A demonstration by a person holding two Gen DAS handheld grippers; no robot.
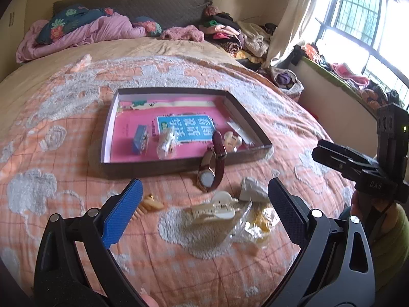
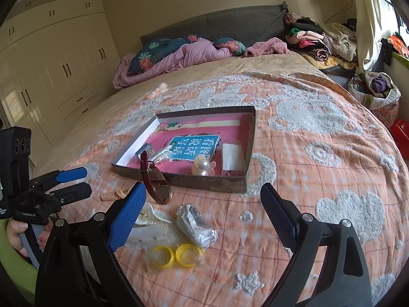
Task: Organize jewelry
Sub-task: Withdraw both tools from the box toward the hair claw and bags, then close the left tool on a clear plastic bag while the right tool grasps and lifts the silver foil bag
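Here the left tongs are gaping over a blurred clip; the right tongs are spreading wide, partly hiding it, bare quilt lying rightward.

I see a quilted cloth bedspread with rough, tufted white patches. The tray looks like matt cardboard. The watch has a glossy leather-like strap and shiny metal case. Two yellow rings sit in crinkly clear plastic. My finger pads look textured blue rubber.
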